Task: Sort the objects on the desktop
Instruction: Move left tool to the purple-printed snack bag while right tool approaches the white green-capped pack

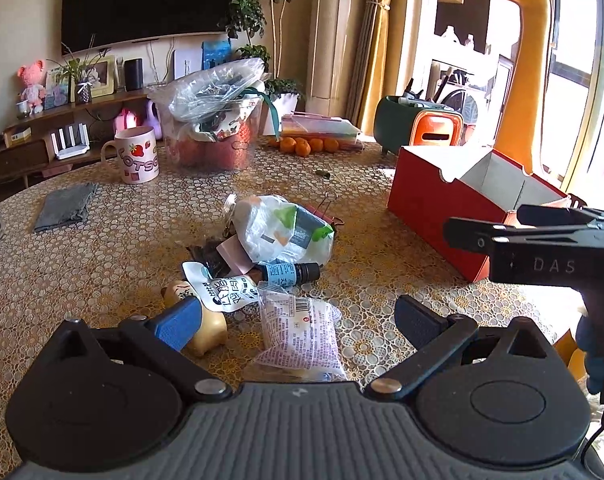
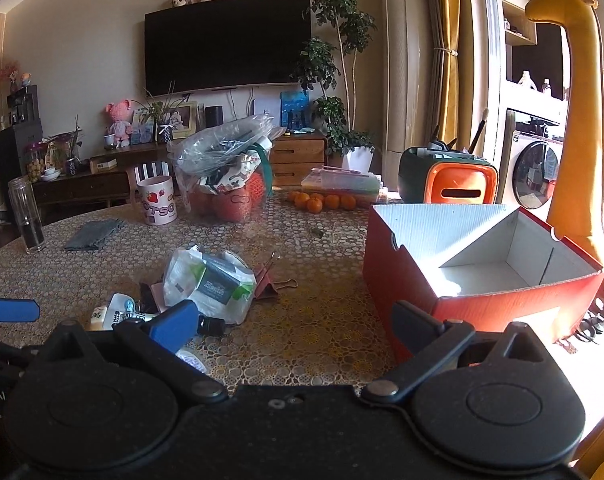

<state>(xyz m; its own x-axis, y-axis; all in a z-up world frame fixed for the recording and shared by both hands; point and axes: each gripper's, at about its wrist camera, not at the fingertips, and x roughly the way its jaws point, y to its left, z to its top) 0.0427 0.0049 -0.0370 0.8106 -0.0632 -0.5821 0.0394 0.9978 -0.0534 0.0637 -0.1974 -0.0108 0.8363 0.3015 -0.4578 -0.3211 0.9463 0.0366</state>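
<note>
Both grippers, left (image 1: 298, 320) and right (image 2: 294, 320), hang spread wide, holding nothing. The clutter sits mid-table: a white bag (image 1: 280, 229) at 12 o'clock of the left one, a dark little bottle (image 1: 288, 273) (blue label) and a sealed packet (image 1: 300, 334) between its fingers. The red box (image 2: 478, 276) sits at 1 o'clock from the right one.

Back on the table, a strawberry mug (image 1: 136, 155) stands beside a clear tub (image 1: 218, 136) stuffed with plastic bags, oranges (image 1: 308, 145) lined up behind. A grey cloth (image 1: 65, 206) lies flat to the left; a yellow giraffe (image 2: 578, 120) towers at right.
</note>
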